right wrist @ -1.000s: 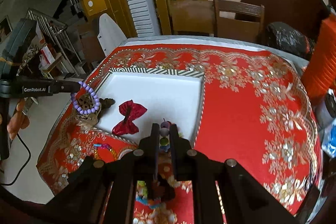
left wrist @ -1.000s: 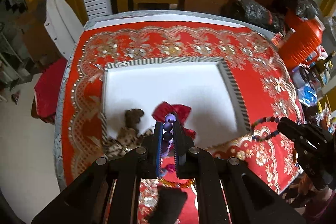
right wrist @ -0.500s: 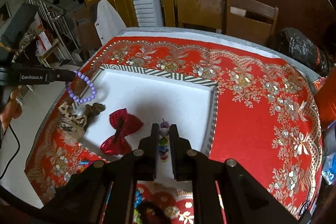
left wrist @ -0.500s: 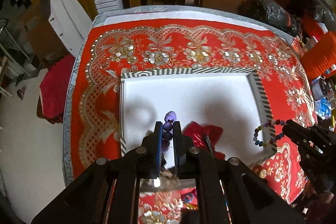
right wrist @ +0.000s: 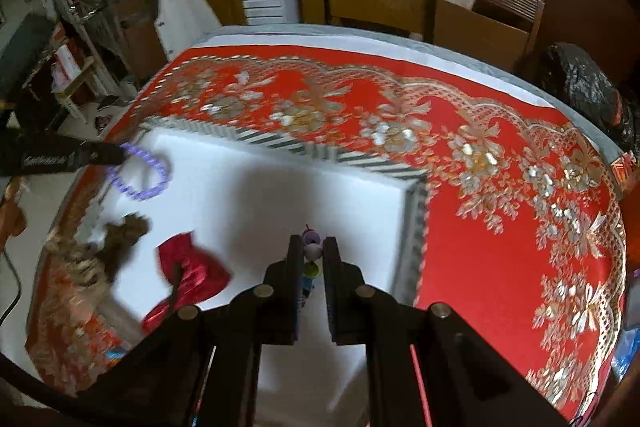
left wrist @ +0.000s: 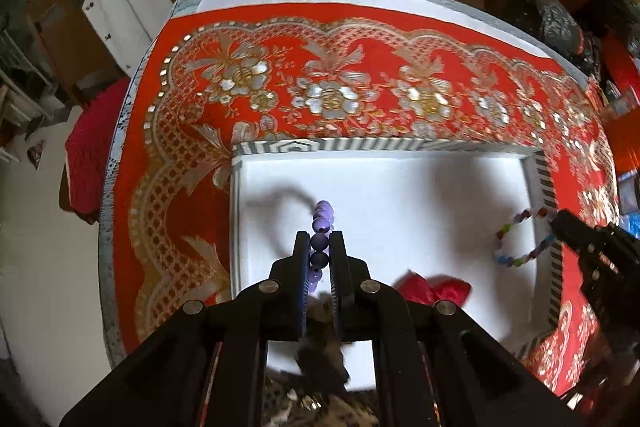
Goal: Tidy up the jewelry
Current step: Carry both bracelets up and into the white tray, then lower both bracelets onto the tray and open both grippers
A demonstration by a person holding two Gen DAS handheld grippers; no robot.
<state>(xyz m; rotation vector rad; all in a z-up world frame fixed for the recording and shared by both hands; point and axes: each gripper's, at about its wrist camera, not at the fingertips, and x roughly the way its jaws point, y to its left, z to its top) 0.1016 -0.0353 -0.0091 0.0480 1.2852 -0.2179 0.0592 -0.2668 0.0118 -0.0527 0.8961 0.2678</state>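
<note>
My left gripper (left wrist: 319,241) is shut on a purple bead bracelet (left wrist: 321,223) and holds it above the left part of the white tray (left wrist: 384,146). From the right wrist view the same bracelet (right wrist: 145,174) hangs as a loop off the left gripper (right wrist: 112,155). My right gripper (right wrist: 312,247) is shut on a multicoloured bead bracelet (right wrist: 311,247) above the tray (right wrist: 280,145); in the left wrist view this bracelet (left wrist: 516,239) hangs over the tray's right side. A red bow (right wrist: 188,277) and a leopard-print bow (right wrist: 120,239) lie in the tray.
The tray sits on a red and gold patterned tablecloth (left wrist: 320,67) over a table. Wooden chairs (right wrist: 472,7) stand behind the far edge. A black plastic bag (right wrist: 580,87) and orange items (left wrist: 624,67) crowd the right side. Small colourful items lie by the near edge (right wrist: 116,351).
Both grippers have moved forward over the tray with their bracelets. The bows have slid toward the bottom of both views.
</note>
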